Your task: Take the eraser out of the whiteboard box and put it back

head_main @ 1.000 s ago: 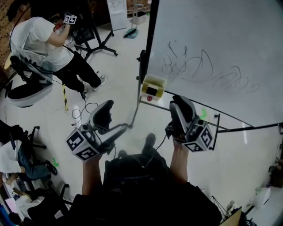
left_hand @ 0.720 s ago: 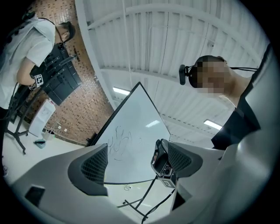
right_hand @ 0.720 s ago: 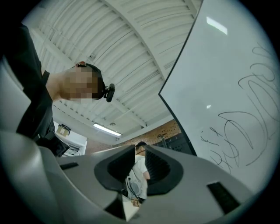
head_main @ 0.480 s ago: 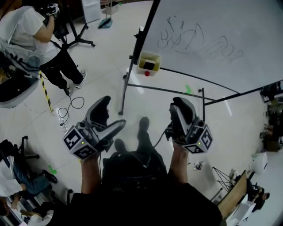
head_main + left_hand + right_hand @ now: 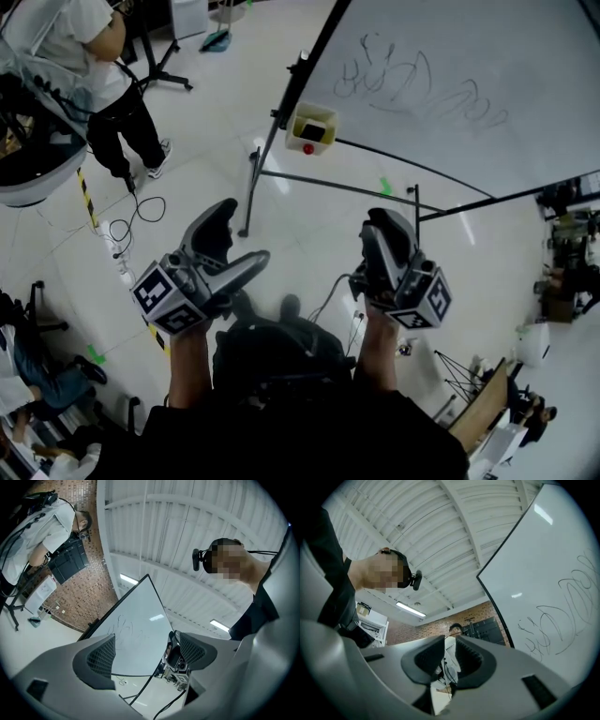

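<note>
The whiteboard (image 5: 469,84) with dark scribbles fills the upper right of the head view. At its lower left corner hangs the pale yellow whiteboard box (image 5: 298,131), with the black eraser (image 5: 316,130) lying in it. Both grippers hang well short of the box, over the floor. My left gripper (image 5: 242,232) stands wide open and empty; in the left gripper view (image 5: 146,651) the whiteboard (image 5: 136,639) shows between its pads. My right gripper (image 5: 382,223) holds nothing. In the right gripper view (image 5: 449,660) its jaws stand a narrow gap apart.
The whiteboard's stand leg (image 5: 261,173) and crossbar (image 5: 337,186) reach onto the floor ahead. A person in a white shirt (image 5: 70,42) stands at the far left beside a cable (image 5: 131,220) and striped floor tape (image 5: 89,202). Chairs and clutter line the left and right edges.
The whiteboard and its box have slid up and away in the head view as I drew back from them. Both grippers keep the same jaw openings.
</note>
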`<state>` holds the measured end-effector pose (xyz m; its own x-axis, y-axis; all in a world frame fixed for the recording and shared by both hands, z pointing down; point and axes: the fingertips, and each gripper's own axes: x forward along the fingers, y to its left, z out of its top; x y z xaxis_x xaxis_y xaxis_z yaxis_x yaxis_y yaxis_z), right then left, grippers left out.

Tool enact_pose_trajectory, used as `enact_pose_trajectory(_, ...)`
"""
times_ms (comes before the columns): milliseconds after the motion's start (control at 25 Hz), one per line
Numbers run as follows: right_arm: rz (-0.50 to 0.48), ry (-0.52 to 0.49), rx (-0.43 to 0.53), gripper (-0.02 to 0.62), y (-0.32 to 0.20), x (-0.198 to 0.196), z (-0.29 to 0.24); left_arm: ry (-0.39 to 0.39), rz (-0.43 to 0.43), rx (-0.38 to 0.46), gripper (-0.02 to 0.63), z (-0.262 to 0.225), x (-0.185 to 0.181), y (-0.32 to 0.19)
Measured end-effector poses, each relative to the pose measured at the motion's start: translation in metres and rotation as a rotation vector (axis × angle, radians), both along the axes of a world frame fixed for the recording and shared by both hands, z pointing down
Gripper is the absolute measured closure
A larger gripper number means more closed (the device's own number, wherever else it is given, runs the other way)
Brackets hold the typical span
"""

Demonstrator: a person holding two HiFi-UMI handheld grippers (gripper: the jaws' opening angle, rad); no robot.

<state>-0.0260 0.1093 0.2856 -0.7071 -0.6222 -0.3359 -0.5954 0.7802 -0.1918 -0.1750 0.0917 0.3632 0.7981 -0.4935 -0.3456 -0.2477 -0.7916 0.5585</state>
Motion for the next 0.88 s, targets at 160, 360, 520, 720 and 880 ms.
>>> enact_pose_trajectory(160,0.009,0.008,-0.014,0.517,0.01,0.017,0.004,-0.016,0.028,0.008,0.176,-0.005,0.024,0.004)
enact_pose_trajectory(360,0.03,-0.036,0.004,0.517,0.03,0.064,-0.001,-0.055,0.057,0.031,0.176,-0.015,0.072,0.021)
enact_pose_trajectory(520,0.035,-0.077,0.027,0.516,0.046,0.103,-0.005,-0.094,0.057,0.037,0.176,-0.022,0.108,0.04)
enact_pose_trajectory(720,0.005,-0.12,0.034,0.517,0.071,0.142,-0.007,-0.129,0.03,0.037,0.176,-0.03,0.145,0.067)
enact_pose_trajectory(880,-0.019,-0.15,0.042,0.517,0.091,0.173,-0.01,-0.153,0.003,0.042,0.176,-0.036,0.174,0.092)
